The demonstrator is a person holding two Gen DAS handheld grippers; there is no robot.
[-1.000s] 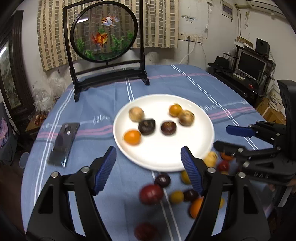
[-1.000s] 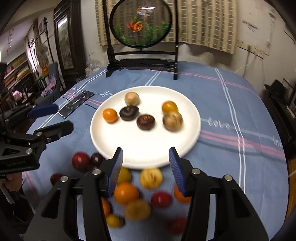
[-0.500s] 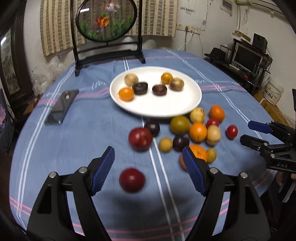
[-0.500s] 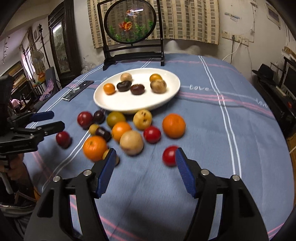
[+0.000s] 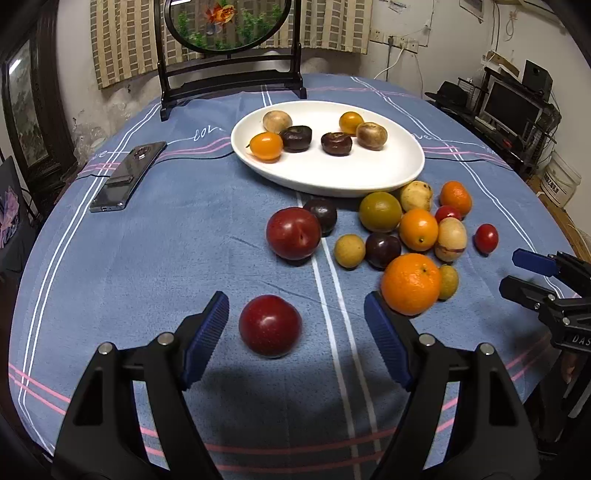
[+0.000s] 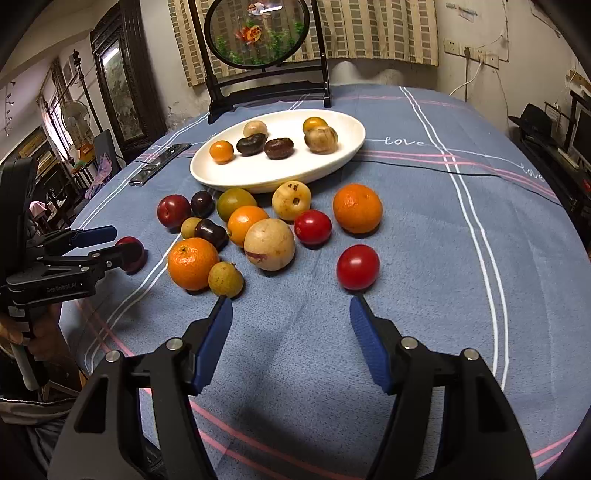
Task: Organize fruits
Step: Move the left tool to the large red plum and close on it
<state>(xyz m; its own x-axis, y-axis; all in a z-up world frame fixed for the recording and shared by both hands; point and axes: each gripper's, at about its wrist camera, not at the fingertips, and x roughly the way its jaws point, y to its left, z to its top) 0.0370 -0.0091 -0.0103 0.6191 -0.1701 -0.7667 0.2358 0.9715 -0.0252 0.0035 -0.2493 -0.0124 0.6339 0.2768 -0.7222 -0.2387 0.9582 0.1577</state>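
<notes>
Left hand-held gripper [image 5: 295, 325]: jaws wide apart, a lone red plum [image 5: 270, 325] lying between the blue pads with a gap on both sides; nothing gripped. From the right wrist view the same gripper [image 6: 110, 243] sits low at the left edge, partly covering that plum.
Right hand-held gripper [image 6: 290, 319]: jaws standing open over bare cloth, nothing between them; a red cherry tomato [image 6: 357, 266] lies just beyond its right fingertip, a small yellow-green fruit [image 6: 225, 279] just beyond its left.
Plate [image 5: 369, 173]: white, oval, on the worktop behind the loose fruit; it holds six pieces, two orange, two dark brown, two tan.
Loose fruit: a cluster on the cloth just in front of the plate, several touching each other.
Large orange [image 5: 411, 283]: nearest piece of the cluster, just beside the left gripper's right finger.
Second red plum [image 5: 293, 233]: at the cluster's left, touching a dark plum [image 5: 321, 216].
Green-yellow fruit [image 5: 380, 212]: close under the plate rim, possibly touching it; hard to tell.
Worktop [image 5: 184, 258]: covered in a blue cloth with white and pink stripes.
Phone [image 5: 127, 176]: flat on the cloth, well left of the plate.
Round goldfish screen [image 6: 258, 33]: upright on a dark stand behind the plate.
</notes>
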